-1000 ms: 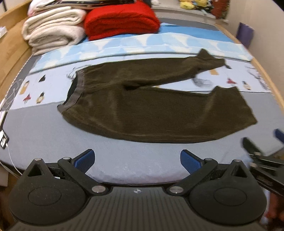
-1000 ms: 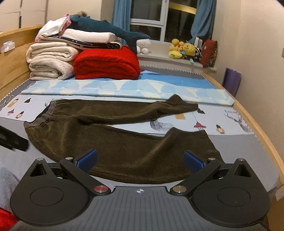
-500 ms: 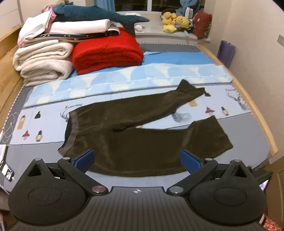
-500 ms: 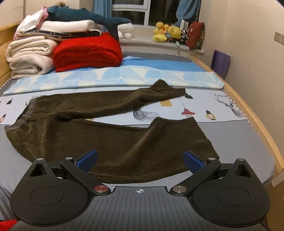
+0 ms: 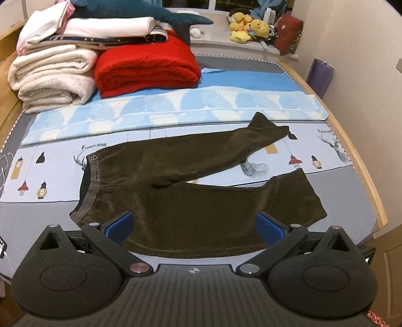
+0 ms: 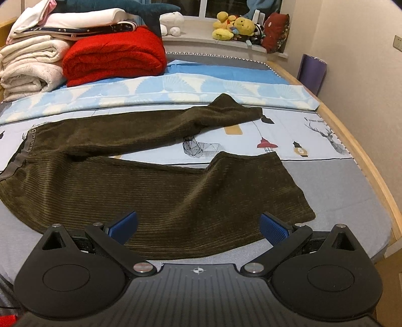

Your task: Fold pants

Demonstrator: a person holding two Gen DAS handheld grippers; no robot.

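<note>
Dark olive corduroy pants [image 5: 191, 201] lie flat on the bed, waistband [image 5: 91, 181] to the left, legs spread apart to the right. The far leg's cuff [image 5: 266, 130] is bunched near the blue blanket; the near leg's cuff [image 5: 309, 198] lies at the right. They also show in the right wrist view [image 6: 150, 186]. My left gripper [image 5: 194, 227] is open and empty, held above the pants' near edge. My right gripper [image 6: 198, 226] is open and empty, above the near leg.
A red folded blanket [image 5: 145, 68], white folded towels [image 5: 50, 78] and a plush shark [image 5: 160, 15] are stacked at the bed's far left. A blue patterned blanket [image 5: 201, 103] lies behind the pants. Plush toys [image 6: 233, 27] sit on the windowsill. The wooden bed edge [image 6: 364, 163] runs along the right.
Both grippers have pulled back and risen, so more of the bed shows. The right gripper no longer shows in the left wrist view. The pants have not moved.
</note>
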